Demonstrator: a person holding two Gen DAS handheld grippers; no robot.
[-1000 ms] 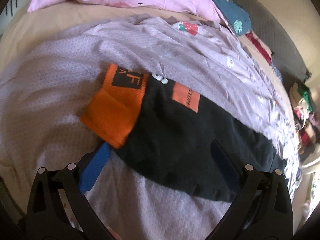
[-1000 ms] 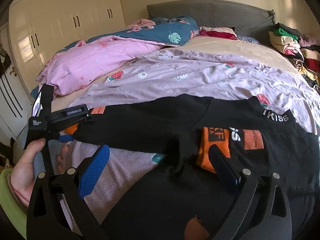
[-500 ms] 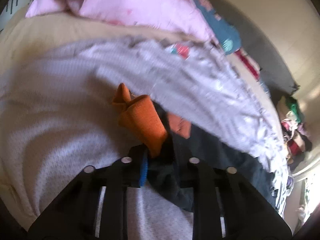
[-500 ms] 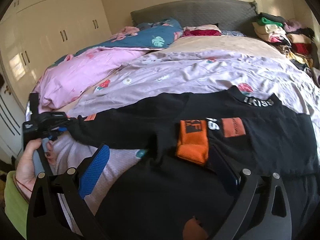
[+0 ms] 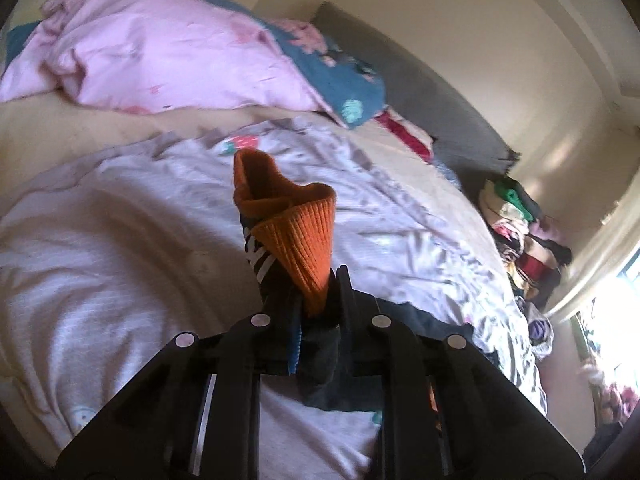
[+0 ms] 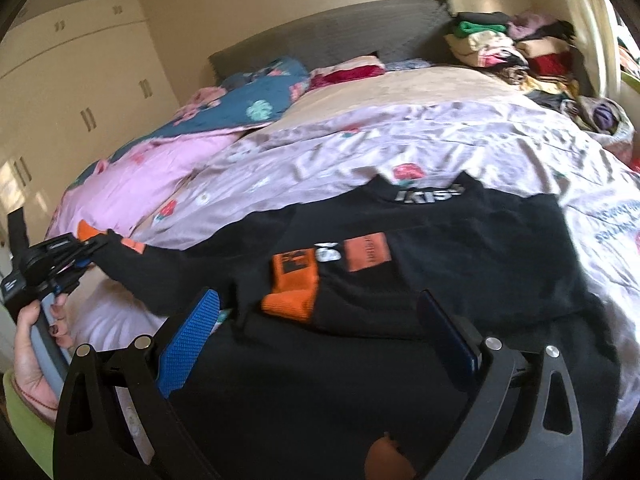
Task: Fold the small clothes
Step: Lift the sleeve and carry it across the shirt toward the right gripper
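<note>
1. Since a second ago, the left claw (image 5: 310,312) has gone from spread apart above the flat sleeve to clamped on its orange cuff (image 5: 298,236), which now stands lifted and bunched above the fingers instead of lying on the bed.
2. From the right wrist view, the left claw (image 6: 86,254) holds that sleeve end out at the bed's left side, and the sleeve runs taut from it back to the body of the black sweatshirt (image 6: 460,256).
3. That sweatshirt lies spread on the lilac sheet (image 6: 400,140), collar toward the headboard. Its other sleeve is already crossed over the chest, its orange cuff (image 6: 294,292) resting flat on the black fabric.
4. Right claw (image 6: 320,332) hovers low over the near hem, fingers wide apart, gripping nothing.
5. My reading: the fold is under way. One sleeve is in; the lifted one has yet to be carried across.
6. After that, the body apparently needs folding up from the hem, so more than half the job seems left.
</note>
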